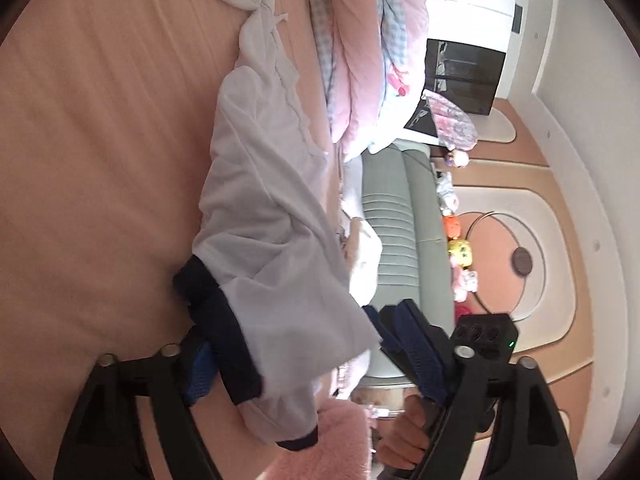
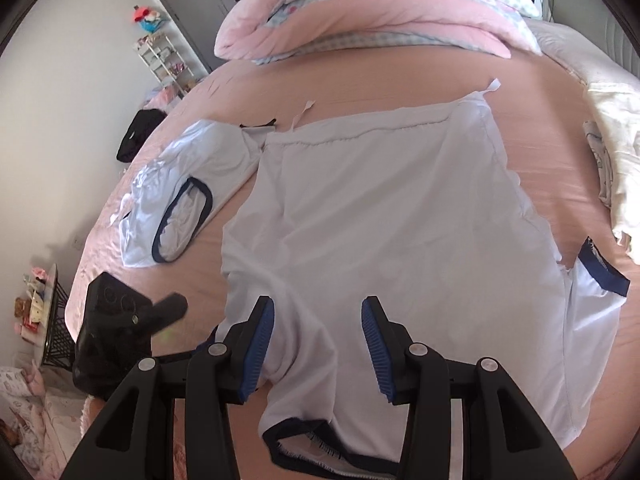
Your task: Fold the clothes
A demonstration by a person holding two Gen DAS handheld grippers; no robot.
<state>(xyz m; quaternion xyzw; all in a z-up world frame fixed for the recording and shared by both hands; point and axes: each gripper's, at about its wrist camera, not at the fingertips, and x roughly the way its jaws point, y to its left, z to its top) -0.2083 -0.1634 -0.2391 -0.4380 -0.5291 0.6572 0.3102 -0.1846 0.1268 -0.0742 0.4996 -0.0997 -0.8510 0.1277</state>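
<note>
shirt, thin white, seemingly navy-trimmed

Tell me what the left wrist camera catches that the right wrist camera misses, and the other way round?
Only the left wrist view shows the grey padded headboard with small plush toys along it, and a bare hand gripping the right gripper.

Only the right wrist view shows a second white navy-trimmed garment lying apart, a grey door and a white wire shelf.

Both show the white shirt with navy cuffs on the peach bedsheet, and the pink folded quilt.
</note>
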